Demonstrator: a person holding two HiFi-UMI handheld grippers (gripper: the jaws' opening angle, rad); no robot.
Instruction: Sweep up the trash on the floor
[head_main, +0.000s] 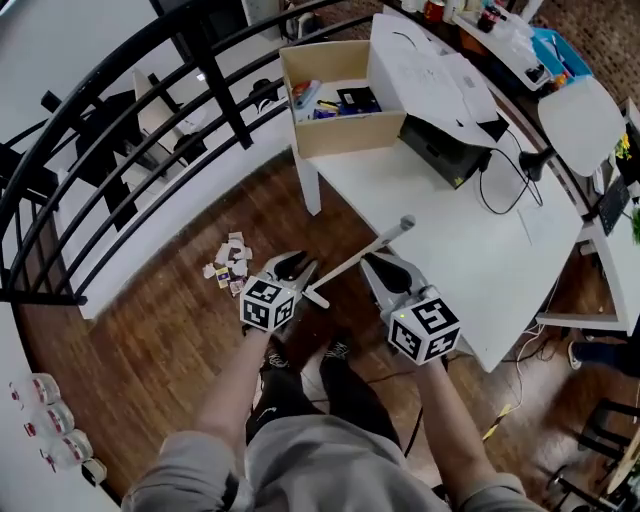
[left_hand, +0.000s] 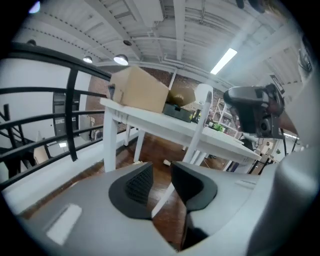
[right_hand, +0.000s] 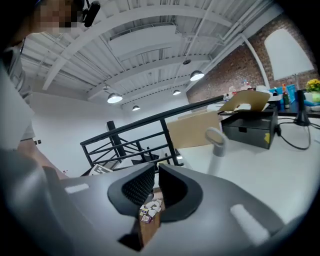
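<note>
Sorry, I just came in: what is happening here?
A person holds a gripper in each hand over a floor beside a white table. A white handle slants through the left gripper, whose jaws stand apart and do not seem to press it. The right gripper is almost shut and empty. The trash lies in a pile on the floor, not yet swept.
</note>
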